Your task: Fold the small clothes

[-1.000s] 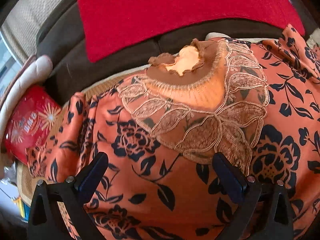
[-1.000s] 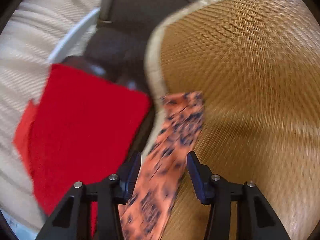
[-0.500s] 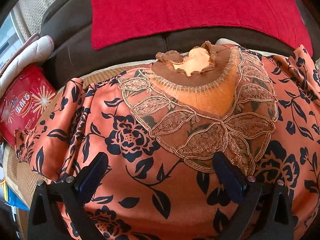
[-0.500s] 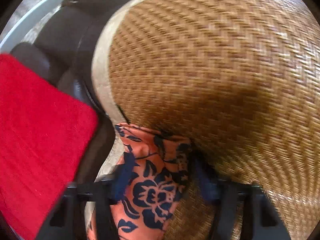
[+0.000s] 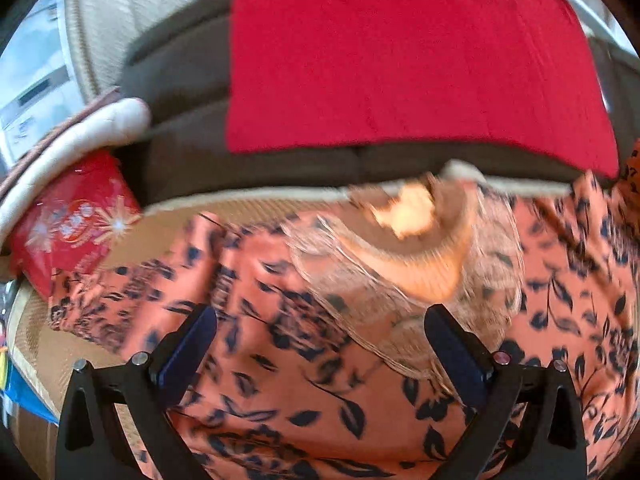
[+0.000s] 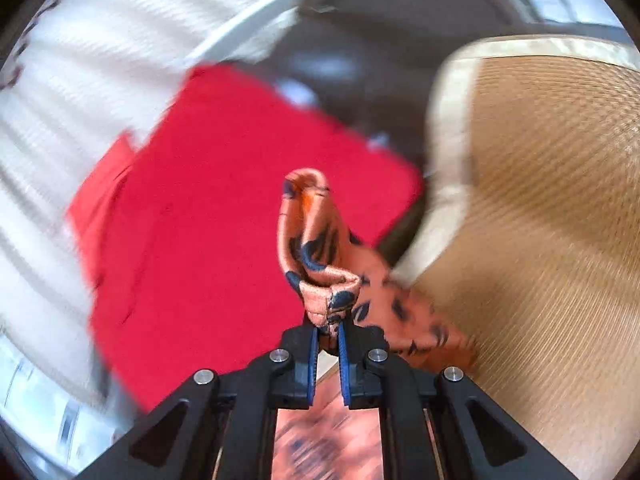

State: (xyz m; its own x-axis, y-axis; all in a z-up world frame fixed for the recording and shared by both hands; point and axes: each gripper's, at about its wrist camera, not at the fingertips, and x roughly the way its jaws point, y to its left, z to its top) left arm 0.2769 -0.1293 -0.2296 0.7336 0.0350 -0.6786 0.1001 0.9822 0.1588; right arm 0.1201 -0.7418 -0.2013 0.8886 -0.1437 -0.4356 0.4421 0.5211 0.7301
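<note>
An orange top with a dark blue flower print (image 5: 304,364) lies spread on a woven mat (image 5: 248,210), its brown ruffled collar and lace yoke (image 5: 420,240) toward the far edge. My left gripper (image 5: 320,344) is open and hovers over the chest of the top, touching nothing that I can see. My right gripper (image 6: 328,340) is shut on the sleeve end of the top (image 6: 316,248) and holds it lifted off the woven mat (image 6: 552,208). The view is motion-blurred.
A red cloth (image 5: 400,60) drapes over the dark brown sofa back (image 5: 180,92) behind the mat; it also shows in the right wrist view (image 6: 208,220). A red printed packet (image 5: 72,228) and a white cushion (image 5: 80,136) lie at the left.
My right gripper closed on the sleeve end and lifted it off the mat. My left gripper drew back from the top and stayed open.
</note>
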